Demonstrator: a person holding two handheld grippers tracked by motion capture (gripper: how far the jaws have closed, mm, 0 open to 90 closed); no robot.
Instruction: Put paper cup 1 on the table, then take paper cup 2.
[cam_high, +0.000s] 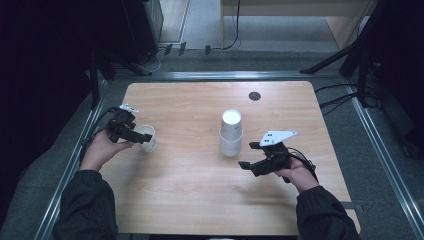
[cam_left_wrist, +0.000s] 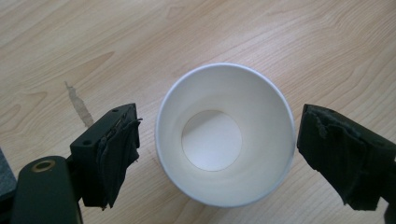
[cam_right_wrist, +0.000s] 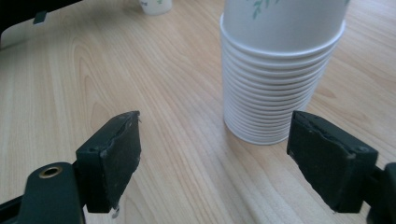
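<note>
My left gripper straddles the single cup, jaws wide, releasing it upright on the bench; right gripper waits wide beside the stack.

Taking the stack of upturned paper cups as landmark: bare wooden tabletop lies open all around it, with wide passage toward the person's edge and toward the far edge. To its left, well apart, a single upright paper cup stands near the table's left edge, blocking that lane. Behind and to its right, a small dark round disc sits flat in the wood.
</note>
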